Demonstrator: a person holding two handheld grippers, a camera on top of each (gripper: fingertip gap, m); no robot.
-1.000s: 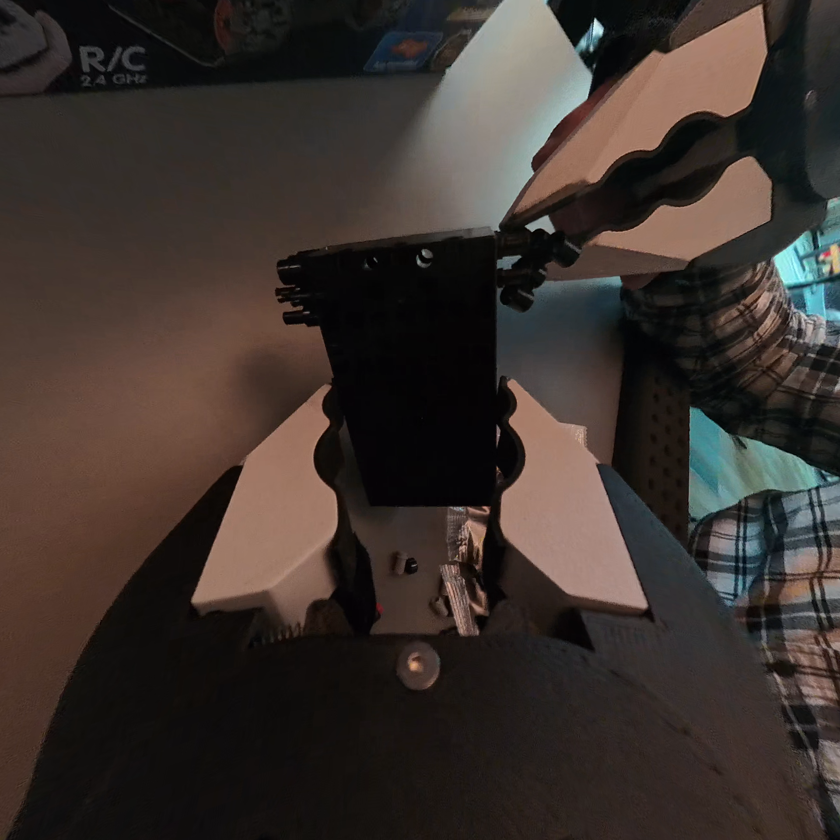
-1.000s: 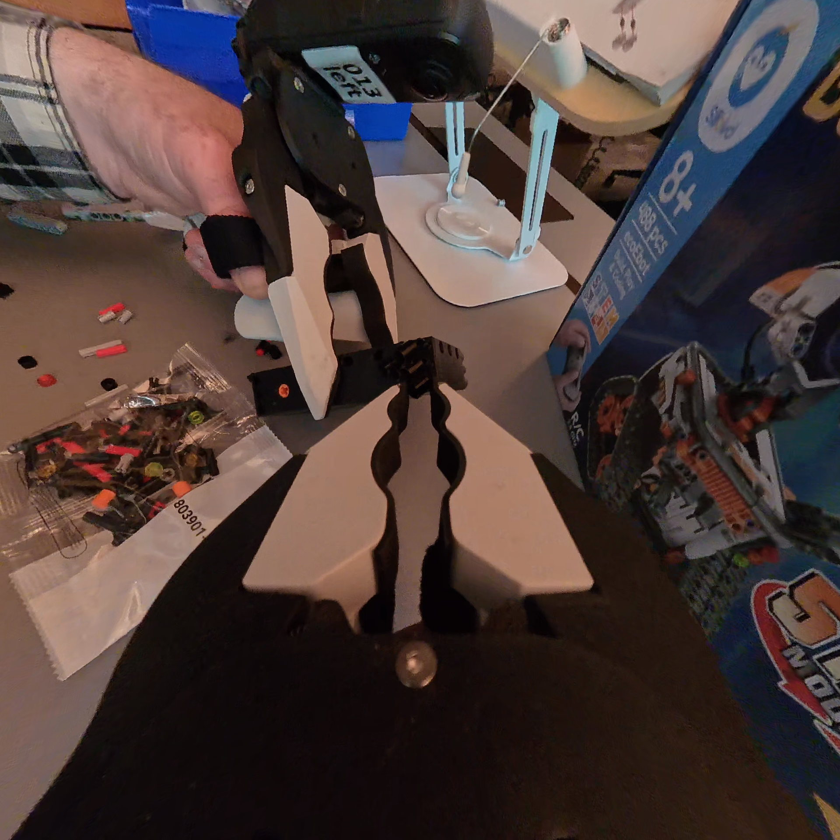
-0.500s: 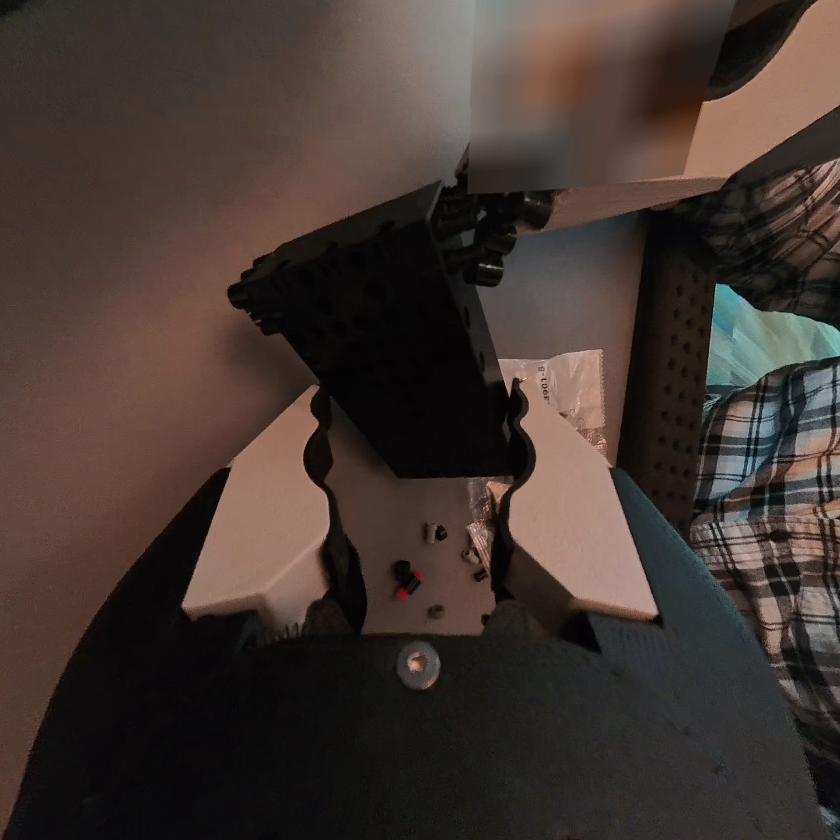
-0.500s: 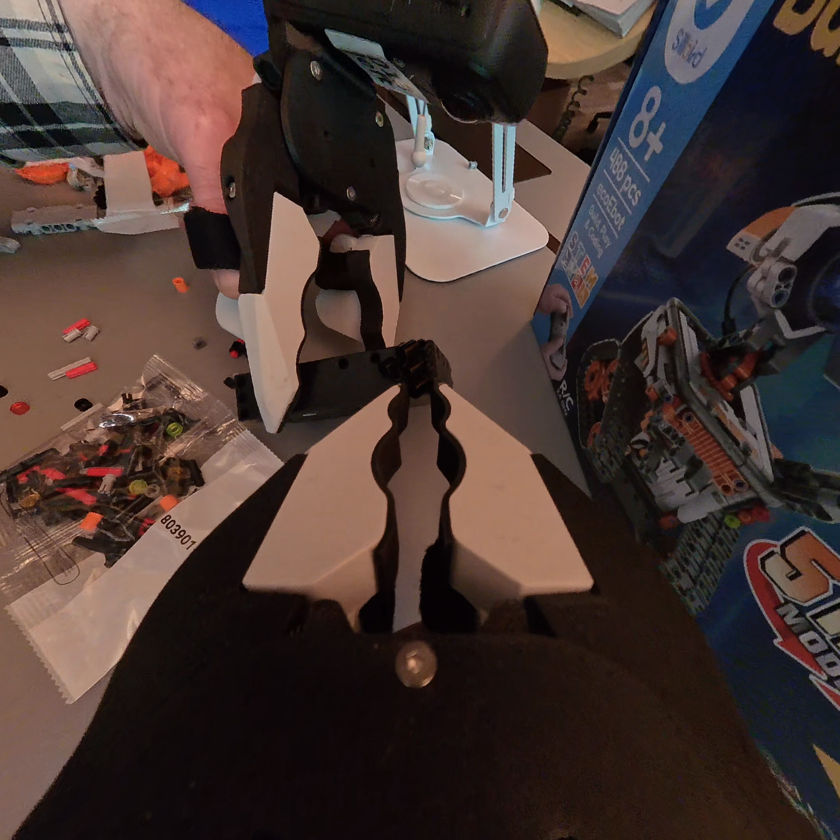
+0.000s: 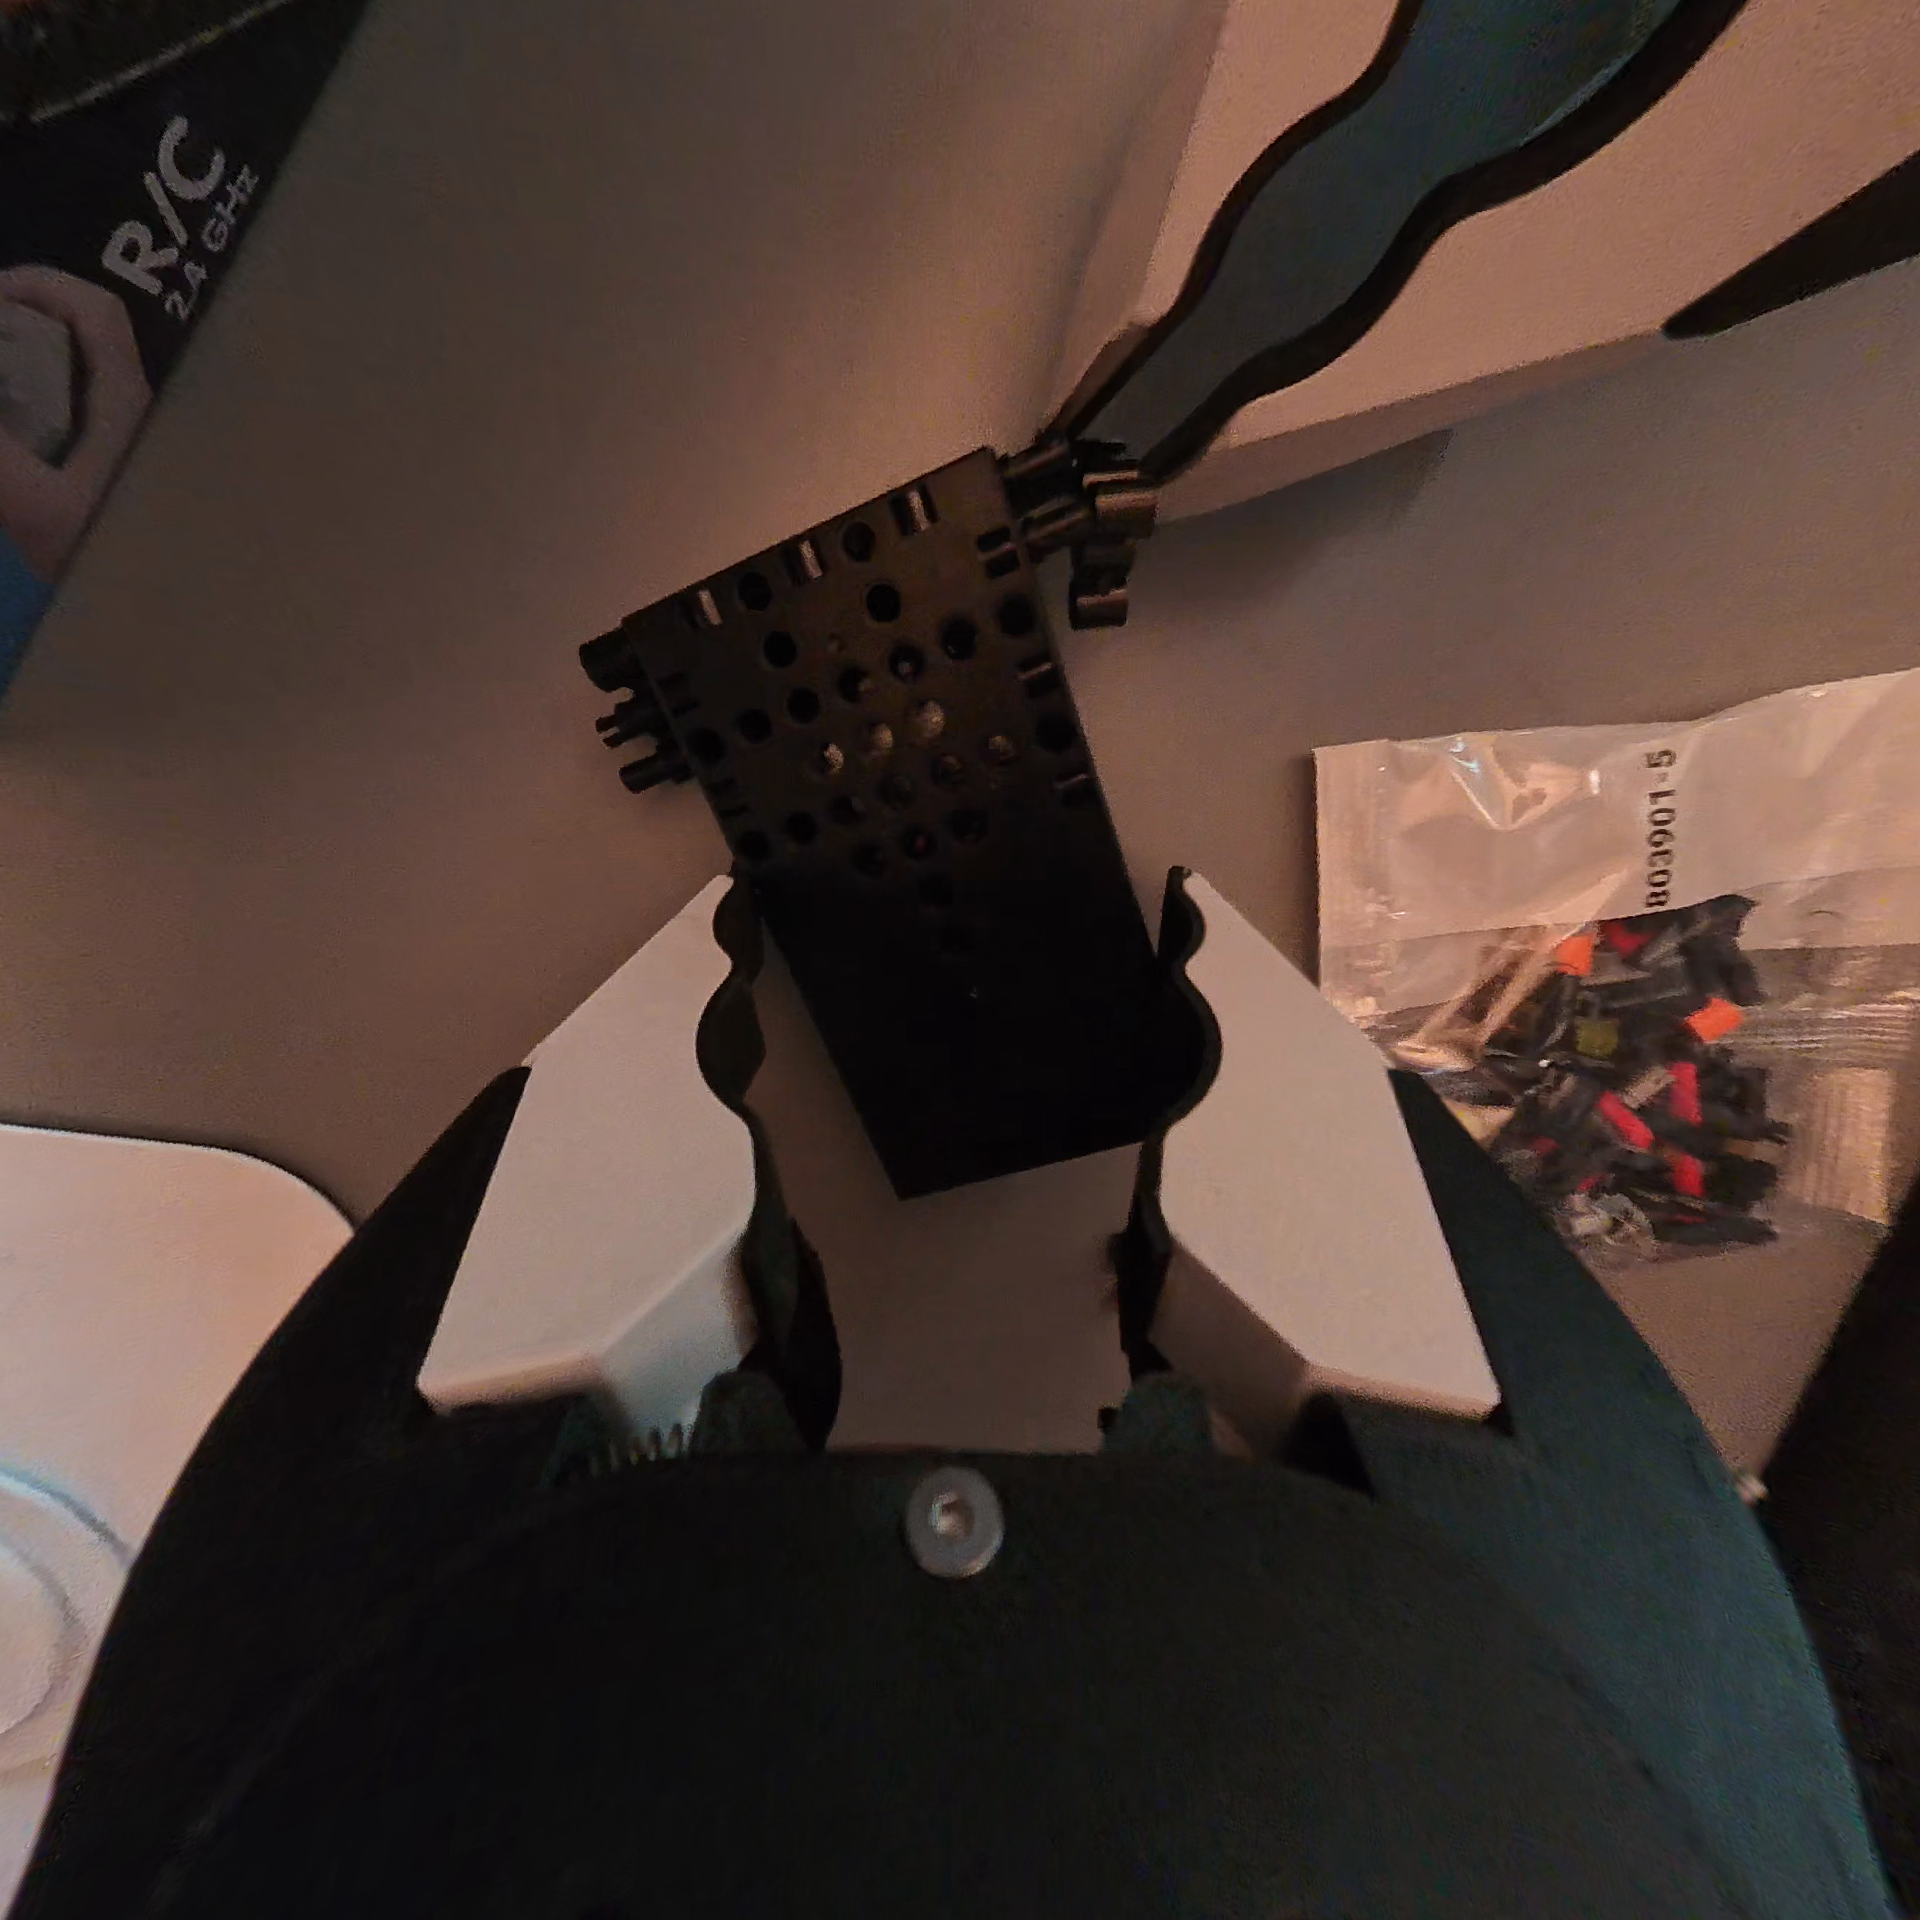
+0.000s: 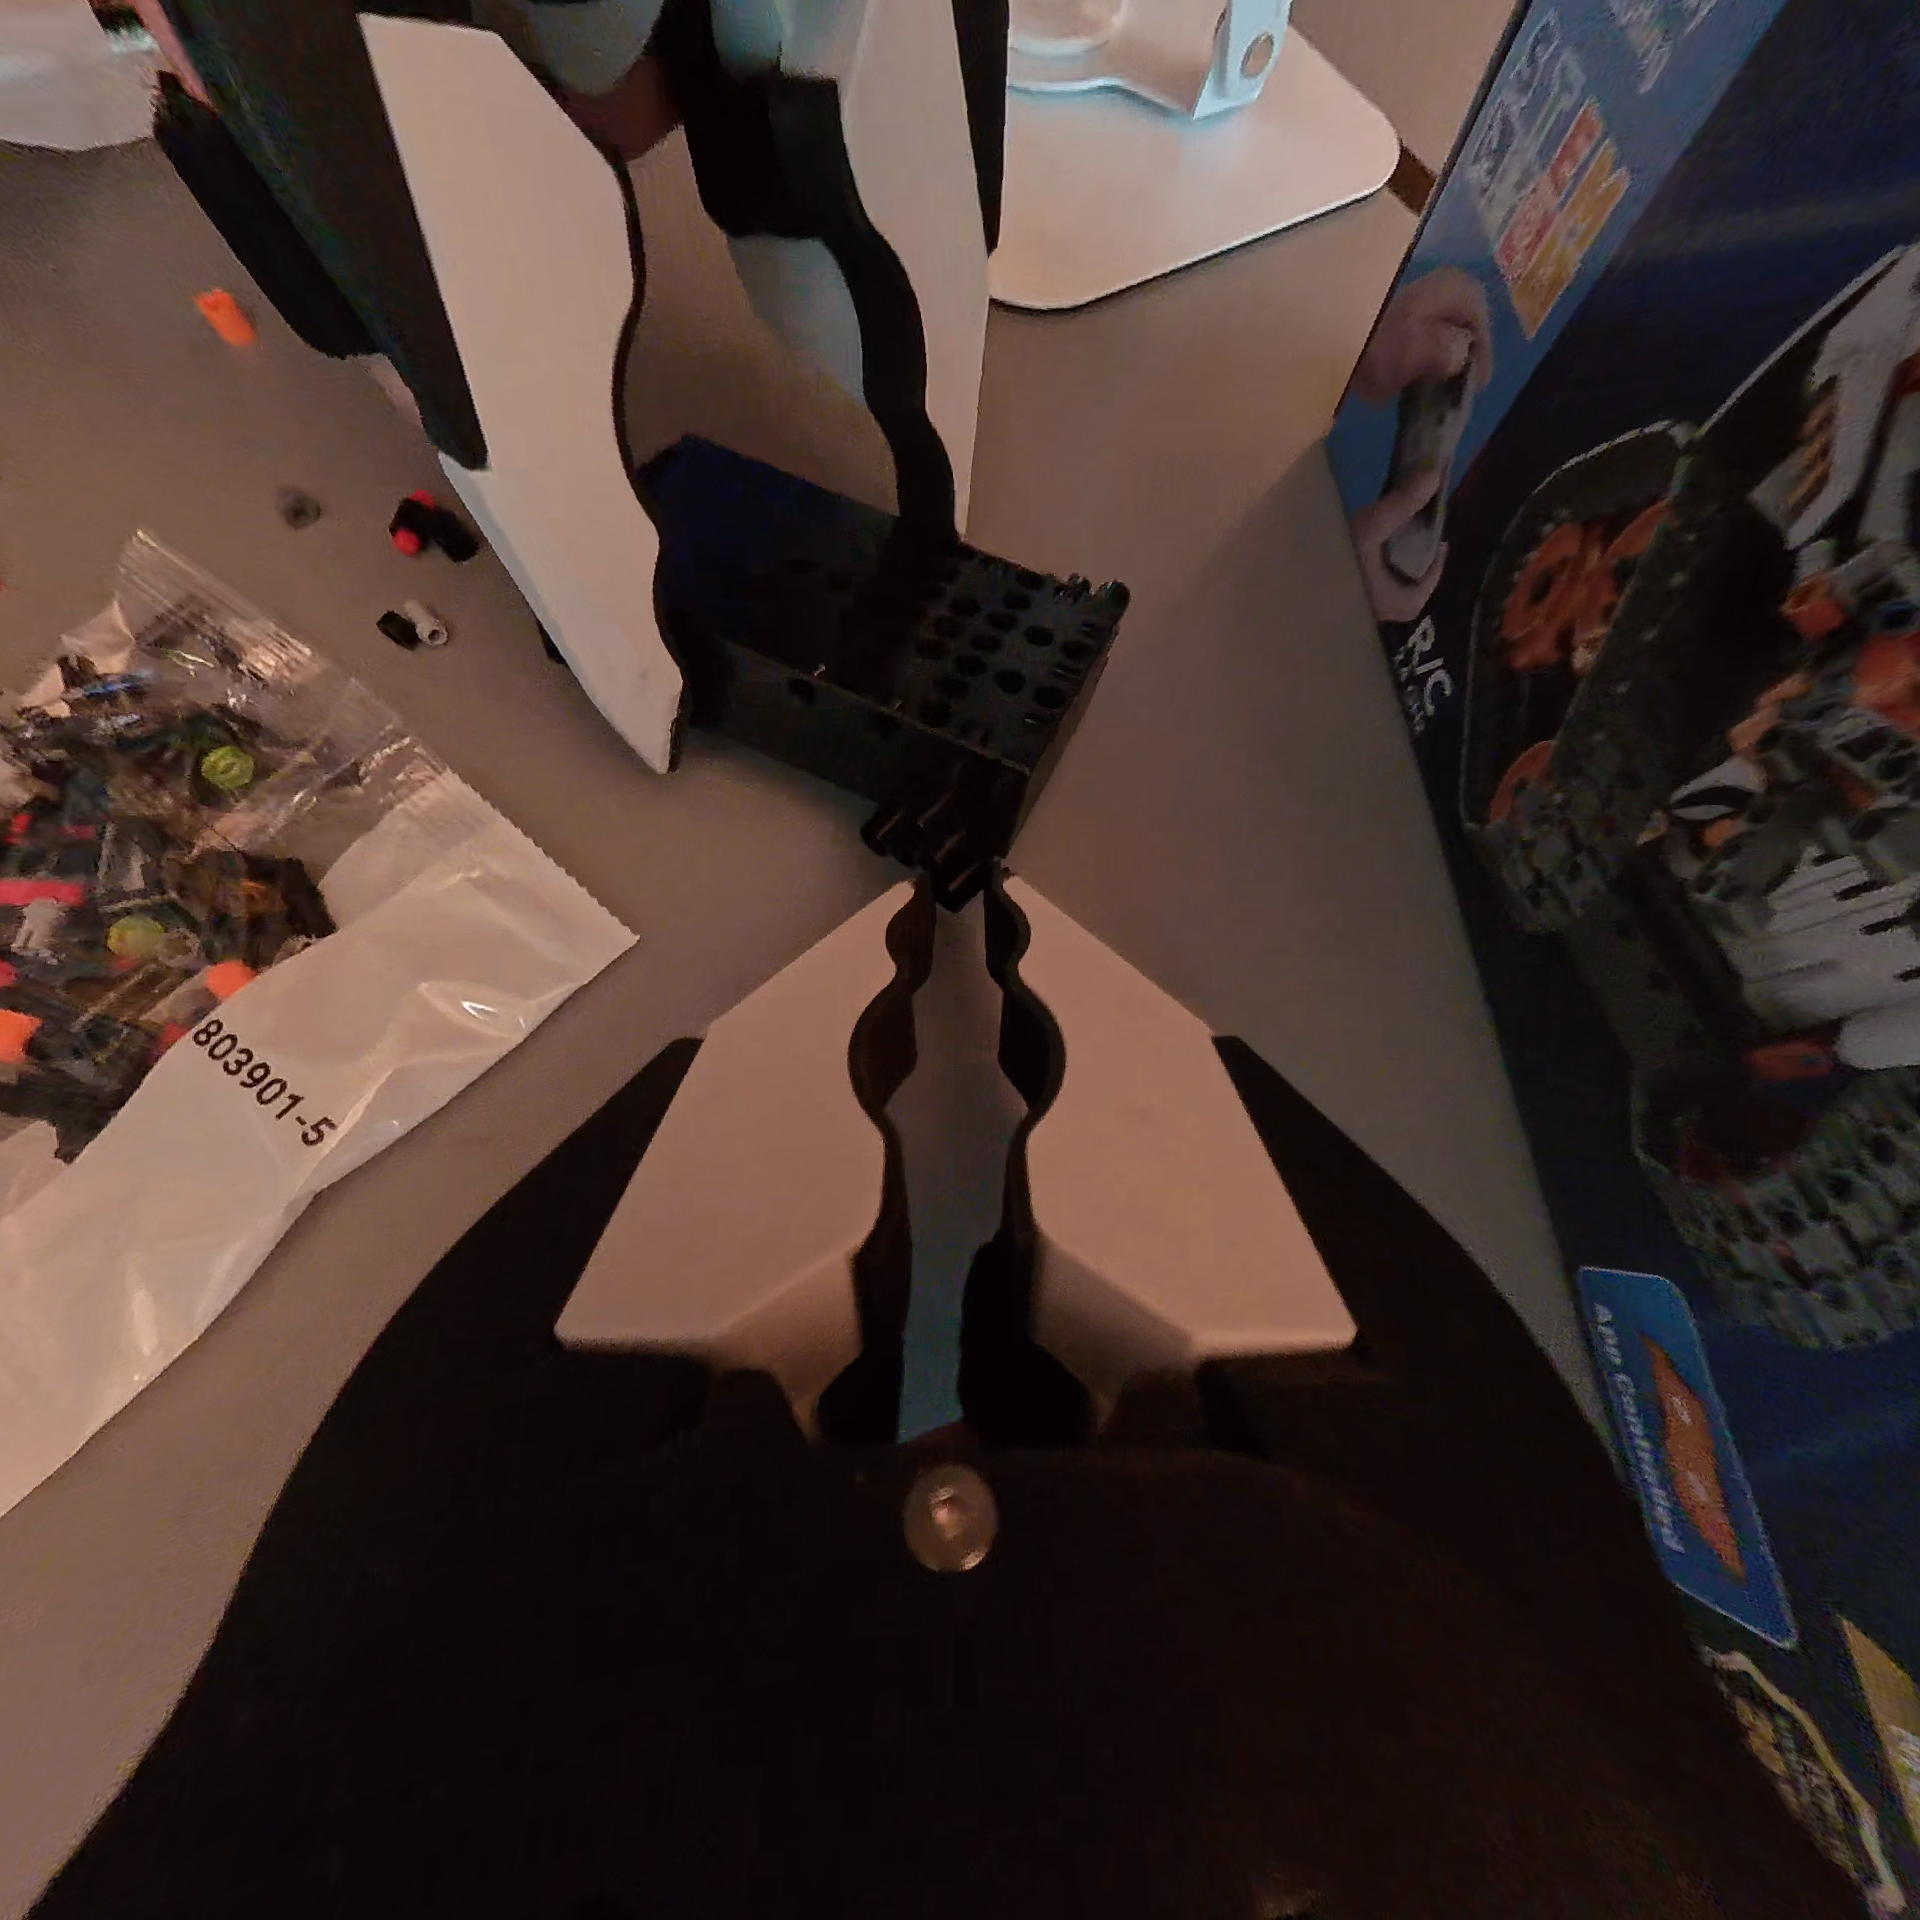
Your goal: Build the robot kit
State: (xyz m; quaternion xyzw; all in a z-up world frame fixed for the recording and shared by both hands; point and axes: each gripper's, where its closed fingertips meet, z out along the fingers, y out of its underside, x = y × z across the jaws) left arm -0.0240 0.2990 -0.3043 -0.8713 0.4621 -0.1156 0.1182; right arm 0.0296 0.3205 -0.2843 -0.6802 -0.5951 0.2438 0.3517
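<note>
My left gripper [image 5: 951, 899] is shut on a black perforated block [image 5: 904, 779], its jaws pressing the block's two sides. The block's holed face shows, and small black pins stick out at both ends. My right gripper [image 6: 956, 883] is nearly closed, pinching a black pin cluster [image 6: 935, 831] that sticks out of the block's near corner [image 6: 977, 675]. In the left wrist view the right gripper's fingers [image 5: 1299, 208] come in from the top right onto those pins [image 5: 1086, 514]. In the right wrist view the left gripper's white fingers [image 6: 551, 416] clamp the block from above, just over the grey table.
A clear bag of small black, red and orange parts [image 6: 208, 831] lies left of the block; it also shows in the left wrist view [image 5: 1621, 987]. Loose small pieces [image 6: 426, 530] lie behind it. A tall blue toy box [image 6: 1662, 727] stands to the right. A white stand base [image 6: 1195, 156] sits behind. The tips of one gripper are about 7 cm away from the tips of the other.
Both grippers have turned and tilted the block together, so its holed face now faces the left camera. Both stayed shut, and the right wrist view now sits much closer to the block.
</note>
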